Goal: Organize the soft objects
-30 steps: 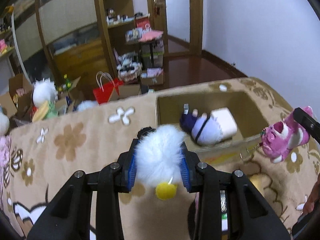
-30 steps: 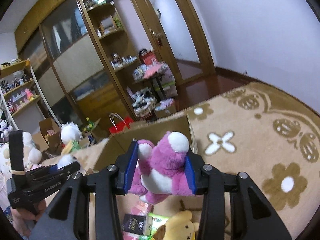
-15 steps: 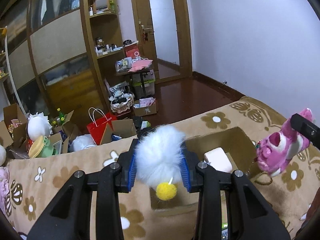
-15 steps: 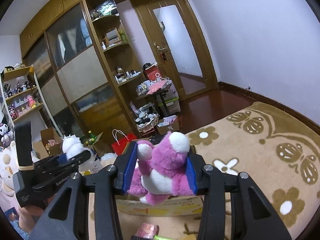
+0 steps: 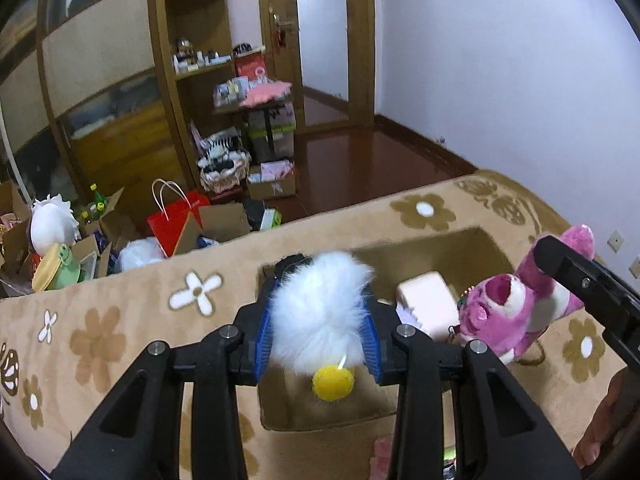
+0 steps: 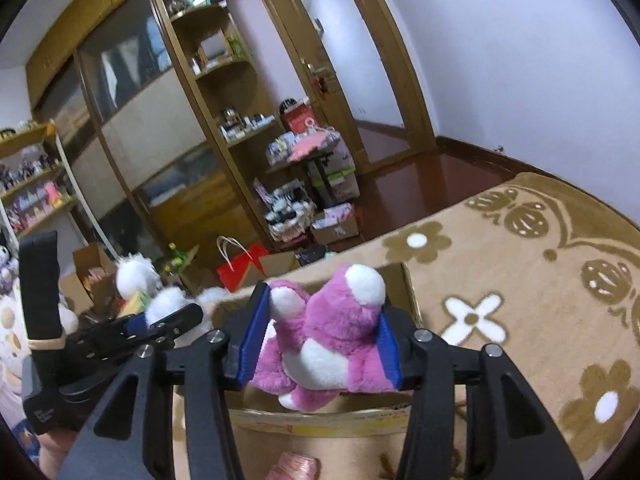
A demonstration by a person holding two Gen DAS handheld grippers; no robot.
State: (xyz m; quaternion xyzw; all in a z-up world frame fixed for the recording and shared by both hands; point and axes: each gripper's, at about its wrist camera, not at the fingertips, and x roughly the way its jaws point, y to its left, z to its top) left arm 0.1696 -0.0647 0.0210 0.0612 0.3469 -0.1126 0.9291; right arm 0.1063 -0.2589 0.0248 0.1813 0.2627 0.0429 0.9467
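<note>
My left gripper [image 5: 317, 334] is shut on a white fluffy toy [image 5: 320, 316] with a yellow pom-pom, held above the near left part of an open cardboard box [image 5: 476, 248]. My right gripper [image 6: 320, 340] is shut on a pink plush bear [image 6: 332, 340], held over the box [image 6: 400, 276]; the bear also shows in the left wrist view [image 5: 516, 312] at the box's right side. A pale cream soft block [image 5: 428, 304] lies inside the box. The left gripper with its white toy shows at the left of the right wrist view [image 6: 168, 312].
The box sits on a tan flowered blanket [image 5: 104, 332]. Beyond its edge are a red paper bag [image 5: 176, 220], cardboard boxes, plush toys [image 5: 52, 224] and wooden shelving [image 5: 192, 60]. Small packets [image 6: 292, 466] lie in front of the box.
Both grippers have tilted back down toward the box after rising; the box interior and cream block show more fully. Both toys stay gripped.
</note>
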